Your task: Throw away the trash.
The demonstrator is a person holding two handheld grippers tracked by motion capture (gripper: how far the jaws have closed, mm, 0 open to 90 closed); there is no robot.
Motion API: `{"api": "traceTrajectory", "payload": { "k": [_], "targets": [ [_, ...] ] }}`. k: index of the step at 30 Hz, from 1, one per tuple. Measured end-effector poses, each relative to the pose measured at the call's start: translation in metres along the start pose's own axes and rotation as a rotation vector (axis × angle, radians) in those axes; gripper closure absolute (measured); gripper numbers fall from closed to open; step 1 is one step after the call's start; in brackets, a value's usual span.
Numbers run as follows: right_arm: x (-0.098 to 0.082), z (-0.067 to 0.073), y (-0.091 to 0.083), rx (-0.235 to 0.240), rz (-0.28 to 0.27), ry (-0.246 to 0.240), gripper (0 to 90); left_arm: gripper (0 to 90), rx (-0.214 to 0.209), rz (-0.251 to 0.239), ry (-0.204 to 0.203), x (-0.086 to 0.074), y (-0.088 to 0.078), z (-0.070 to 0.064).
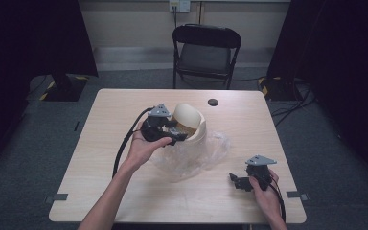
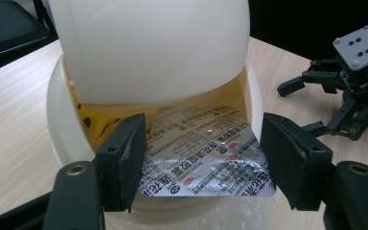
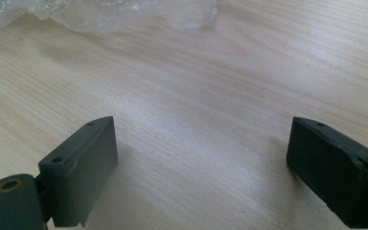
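A cream bin (image 1: 194,125) with a swing lid (image 2: 148,48) stands mid-table, its lid pushed inward. My left gripper (image 1: 179,136) reaches into the opening. In the left gripper view its jaws (image 2: 203,163) are shut on the two side edges of a silver blister pack (image 2: 206,153) with red and black print, held flat over the bin's mouth. Something yellow (image 2: 96,122) lies inside the bin behind the pack. My right gripper (image 1: 237,181) rests near the table's front right corner. Its jaws (image 3: 201,167) stand wide open over bare wood.
A crumpled clear plastic bag (image 1: 206,151) lies against the bin's front and right side, and its edge shows at the top of the right gripper view (image 3: 100,14). A small black round spot (image 1: 213,102) sits near the table's far edge. A folding chair (image 1: 206,48) stands behind the table.
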State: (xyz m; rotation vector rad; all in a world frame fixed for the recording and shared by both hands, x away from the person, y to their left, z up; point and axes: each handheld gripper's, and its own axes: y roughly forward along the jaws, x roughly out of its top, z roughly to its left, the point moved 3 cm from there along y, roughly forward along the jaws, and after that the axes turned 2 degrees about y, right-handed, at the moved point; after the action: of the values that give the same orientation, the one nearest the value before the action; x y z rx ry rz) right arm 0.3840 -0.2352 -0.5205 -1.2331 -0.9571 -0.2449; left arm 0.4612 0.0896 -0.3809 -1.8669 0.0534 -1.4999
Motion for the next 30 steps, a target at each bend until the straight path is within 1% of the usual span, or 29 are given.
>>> {"api": "traceTrajectory", "payload": {
  "k": [1,5,7,10,12,13,15,20,23,25,26,27,30],
  "targets": [
    [0.0,0.0,0.0,0.0,0.0,0.0,9.6,34.0,-0.005,-0.004,-0.003,0.0,0.002,0.0],
    [0.0,0.0,0.0,0.0,0.0,0.0,9.6,34.0,0.0,0.005,-0.009,0.0,0.007,0.001],
    [0.0,0.0,0.0,0.0,0.0,0.0,9.6,34.0,-0.019,-0.007,-0.03,0.0,0.009,0.003],
    [0.0,0.0,0.0,0.0,0.0,0.0,9.6,34.1,-0.005,-0.005,-0.052,0.0,0.011,0.006],
    [0.0,0.0,0.0,0.0,0.0,0.0,9.6,34.0,-0.018,-0.011,-0.069,0.0,0.013,0.007],
    [0.0,0.0,0.0,0.0,0.0,0.0,9.6,34.0,-0.018,-0.008,-0.071,0.001,0.014,0.007],
    [0.0,0.0,0.0,0.0,0.0,0.0,9.6,34.0,-0.015,-0.01,-0.088,0.001,0.016,0.008],
    [0.0,0.0,0.0,0.0,0.0,0.0,9.7,33.6,-0.022,-0.02,-0.097,0.001,0.016,0.01],
    [0.0,0.0,0.0,0.0,0.0,0.0,9.7,32.8,-0.029,-0.021,-0.09,0.001,0.016,0.011],
    [0.0,0.0,0.0,0.0,0.0,0.0,9.7,29.2,-0.045,-0.031,-0.095,0.001,0.015,0.011],
    [0.0,0.0,0.0,0.0,0.0,0.0,9.7,26.1,-0.047,-0.03,-0.089,0.001,0.015,0.011],
    [0.0,0.0,0.0,0.0,0.0,0.0,9.7,24.8,-0.037,-0.026,-0.078,0.001,0.014,0.01],
    [0.0,0.0,0.0,0.0,0.0,0.0,9.7,21.9,-0.039,-0.033,-0.075,0.001,0.011,0.01]
  ]
}}
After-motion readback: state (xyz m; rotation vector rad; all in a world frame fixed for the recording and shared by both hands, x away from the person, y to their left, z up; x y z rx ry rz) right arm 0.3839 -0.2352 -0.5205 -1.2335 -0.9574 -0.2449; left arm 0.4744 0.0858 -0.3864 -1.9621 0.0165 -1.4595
